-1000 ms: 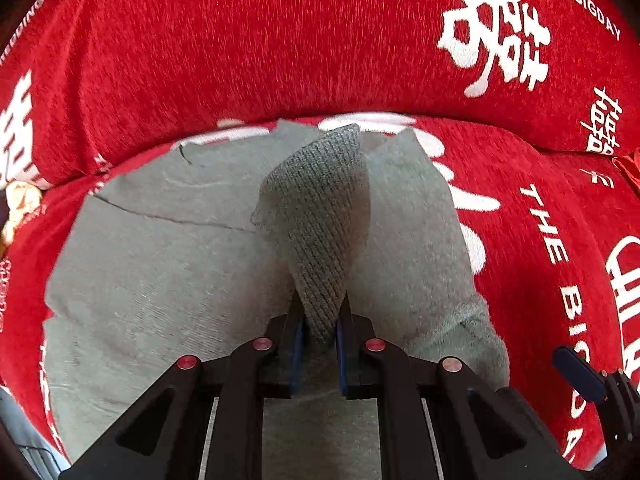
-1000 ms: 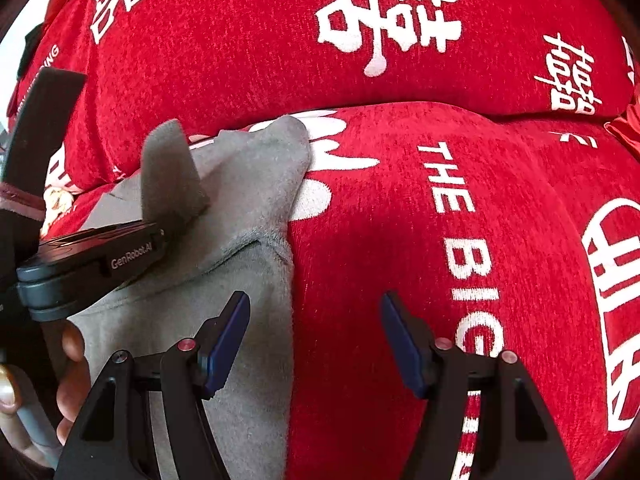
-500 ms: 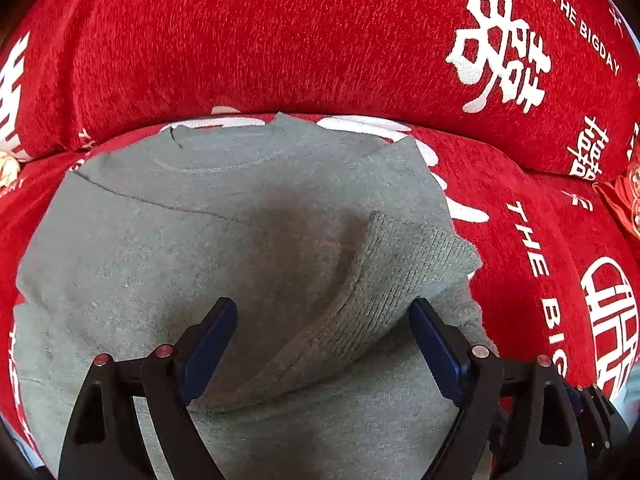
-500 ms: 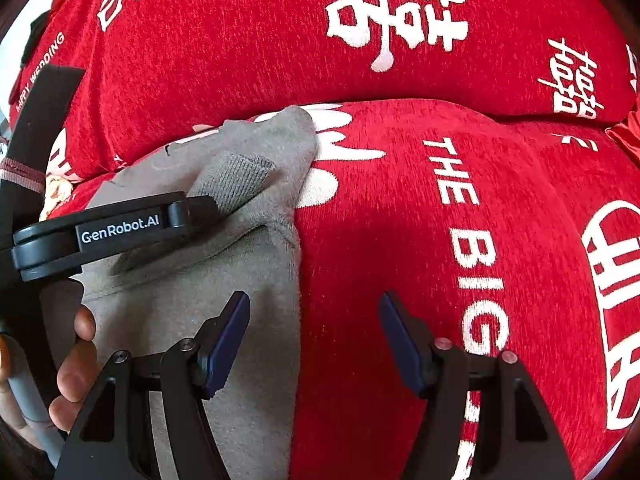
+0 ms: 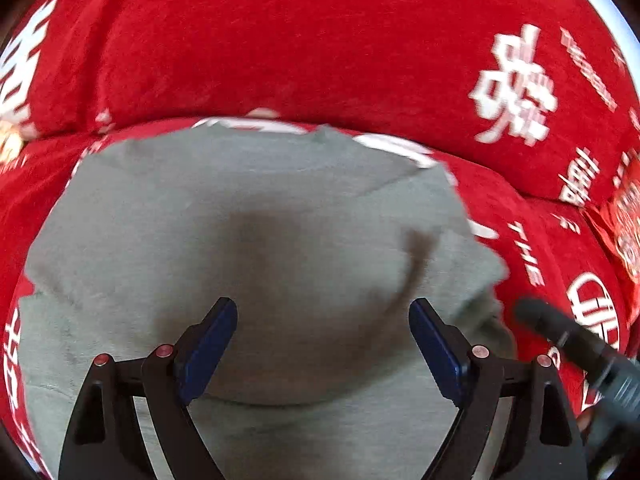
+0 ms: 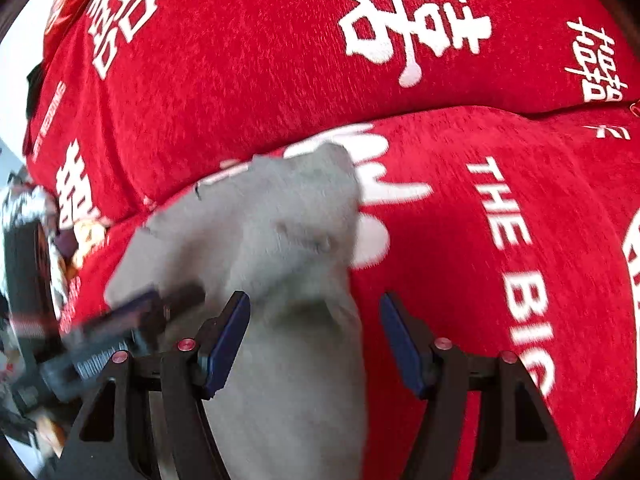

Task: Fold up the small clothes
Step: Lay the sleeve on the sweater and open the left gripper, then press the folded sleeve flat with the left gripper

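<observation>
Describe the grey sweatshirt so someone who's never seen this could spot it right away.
Start at the big red cover printed with white characters and English words. Lying flat on its lower cushion is the grey sweatshirt, neckline toward the backrest. It is the only plain, unprinted fabric there.

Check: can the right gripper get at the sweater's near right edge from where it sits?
Probably yes. The right gripper is open, with the grey sweater edge lying flat between its fingers and nothing over it.

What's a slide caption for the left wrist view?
Open left tool above grey sweater lying on red printed cover.
</observation>
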The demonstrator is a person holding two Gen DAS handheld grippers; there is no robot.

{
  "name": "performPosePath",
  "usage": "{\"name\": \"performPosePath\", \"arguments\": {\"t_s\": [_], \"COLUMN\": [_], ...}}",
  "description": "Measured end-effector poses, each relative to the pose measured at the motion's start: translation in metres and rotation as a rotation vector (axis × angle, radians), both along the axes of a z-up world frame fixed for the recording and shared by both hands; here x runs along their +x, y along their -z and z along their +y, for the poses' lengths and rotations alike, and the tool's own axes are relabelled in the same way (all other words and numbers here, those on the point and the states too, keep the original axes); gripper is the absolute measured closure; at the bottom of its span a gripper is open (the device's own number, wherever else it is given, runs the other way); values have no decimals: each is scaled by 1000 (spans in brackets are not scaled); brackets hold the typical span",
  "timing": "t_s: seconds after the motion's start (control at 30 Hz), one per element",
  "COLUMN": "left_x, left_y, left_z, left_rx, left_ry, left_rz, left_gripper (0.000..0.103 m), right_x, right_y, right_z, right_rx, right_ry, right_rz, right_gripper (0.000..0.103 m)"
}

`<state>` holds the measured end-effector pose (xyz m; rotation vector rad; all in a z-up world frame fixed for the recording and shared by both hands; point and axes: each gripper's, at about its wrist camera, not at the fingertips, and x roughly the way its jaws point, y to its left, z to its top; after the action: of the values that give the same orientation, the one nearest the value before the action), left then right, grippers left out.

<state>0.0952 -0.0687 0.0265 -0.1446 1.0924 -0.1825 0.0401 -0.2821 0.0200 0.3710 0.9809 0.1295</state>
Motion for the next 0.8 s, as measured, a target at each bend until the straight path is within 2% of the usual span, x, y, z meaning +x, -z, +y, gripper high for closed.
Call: {"name": "performPosePath", "arguments": {"t_s": [0.07, 0.17, 0.3, 0.37, 0.43, 0.5, 0.63, 0.7, 0.77, 0.8], "left_x": [2, 3, -3, -5, -8, -12, -23, -24, -25, -25], "left_y": [5, 10, 13, 13, 13, 14, 12, 12, 13, 14], "left_z": [8, 16, 19, 19, 19, 17, 19, 18, 17, 17], "left_rx": [-5, 12, 45, 66, 81, 99, 83, 87, 91, 94], "left_ry": [-27, -42, -27, -13, 6, 27, 70, 83, 83, 81], "left_rz": [17, 28, 17, 13, 3, -1, -23, -29, -29, -30], "left_gripper": [15, 15, 15, 15, 15, 15, 15, 15, 15, 15], "right_x": [21, 55, 80, 77, 62, 40, -15, -27, -28, -25], "right_y": [-3, -3, 7, 11, 15, 18, 11, 6, -3, -10], "right_z": [11, 39, 62, 69, 73, 66, 41, 32, 22, 16], "right_rx": [-22, -182, -334, -427, -536, -602, -563, -548, -486, -414], "right_ry": [-14, -57, -111, -158, -214, -249, -270, -243, -200, -164], "right_rz": [11, 59, 146, 179, 191, 199, 180, 162, 142, 121], "right_gripper": [32, 32, 32, 32, 32, 32, 32, 32, 32, 32]}}
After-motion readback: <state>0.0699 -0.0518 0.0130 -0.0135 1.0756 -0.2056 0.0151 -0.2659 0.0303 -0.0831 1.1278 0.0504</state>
